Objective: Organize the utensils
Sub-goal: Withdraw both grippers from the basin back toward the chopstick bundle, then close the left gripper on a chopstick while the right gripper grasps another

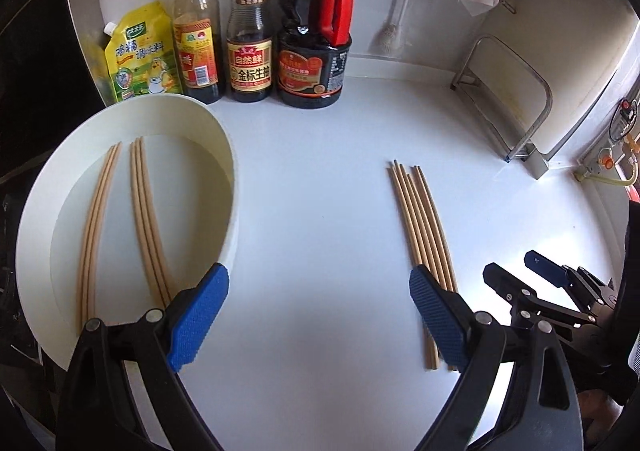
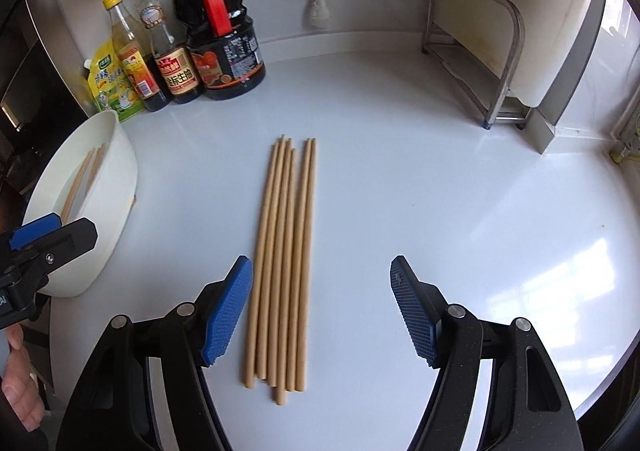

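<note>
While both tools hover low over the white tabletop [image 2: 400, 171], I record the right hand-held gripper [image 2: 321, 311] spread wide with nothing in it, its blue pads [image 2: 226, 311] standing either side of the near ends of the loose chopsticks [image 2: 286, 251]. The left hand-held gripper [image 1: 319, 311] is likewise wide open and empty, positioned between that bundle and the white bowl [image 1: 230, 187], one finger crossing the bowl's near rim in view. About six chopsticks lie flat and roughly parallel on the tabletop, thick ends toward me, one sticking out further than the rest. Several more chopsticks [image 1: 120, 219] already rest inside the bowl, in two groups. I judge these sticks light, stiff and smooth, liable to roll or fan apart if pinched as a whole bundle; a grip across the thick near ends, taking one or two at once, looks safest. Further back, three sauce bottles [image 2: 224, 43] and a yellow seasoning pouch [image 2: 110, 83] stand against the wall, with a metal rack [image 2: 492, 51] at the far right.
</note>
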A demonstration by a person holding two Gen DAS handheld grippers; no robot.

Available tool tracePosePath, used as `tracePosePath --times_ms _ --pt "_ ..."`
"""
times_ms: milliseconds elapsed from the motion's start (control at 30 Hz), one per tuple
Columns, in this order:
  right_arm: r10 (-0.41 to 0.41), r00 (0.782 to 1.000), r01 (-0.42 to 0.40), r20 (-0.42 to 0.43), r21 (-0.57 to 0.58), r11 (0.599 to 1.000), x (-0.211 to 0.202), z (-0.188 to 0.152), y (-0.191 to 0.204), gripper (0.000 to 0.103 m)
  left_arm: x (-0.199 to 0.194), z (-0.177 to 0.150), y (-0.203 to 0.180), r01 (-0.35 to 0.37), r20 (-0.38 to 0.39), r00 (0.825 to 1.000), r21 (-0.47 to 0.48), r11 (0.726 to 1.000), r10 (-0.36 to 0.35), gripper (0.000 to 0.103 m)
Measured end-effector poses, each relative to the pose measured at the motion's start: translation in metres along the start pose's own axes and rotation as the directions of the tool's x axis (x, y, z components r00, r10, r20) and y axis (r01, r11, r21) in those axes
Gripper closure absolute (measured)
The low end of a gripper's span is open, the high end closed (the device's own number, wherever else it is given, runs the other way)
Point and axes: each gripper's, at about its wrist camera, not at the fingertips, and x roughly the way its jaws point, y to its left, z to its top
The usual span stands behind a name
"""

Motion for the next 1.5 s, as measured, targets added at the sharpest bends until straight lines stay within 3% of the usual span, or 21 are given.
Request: tracePosePath --times_ms 233,567,1500 --pt "-0.008 1.000 0.008 -0.023 -0.002 1.000 0.032 -0.009 -0.016 0.035 0.029 -0.011 -0.015 -0.012 -0.046 0.999 0.008 1.000 0.013 0.013" --pt "-0.029 0.999 0.027 -0.027 -0.049 0.998 0.057 -0.009 -0.006 0.035 0.049 -0.012 -0.020 -0.017 -0.069 0.998 -0.020 1.000 0.016 0.013" --pt "-0.057 0.998 0.056 -0.027 -0.065 0.996 0.064 -0.015 -0.023 0.035 0.077 -0.017 -0.035 -0.032 -0.115 0.993 0.016 0.999 0.034 0.013"
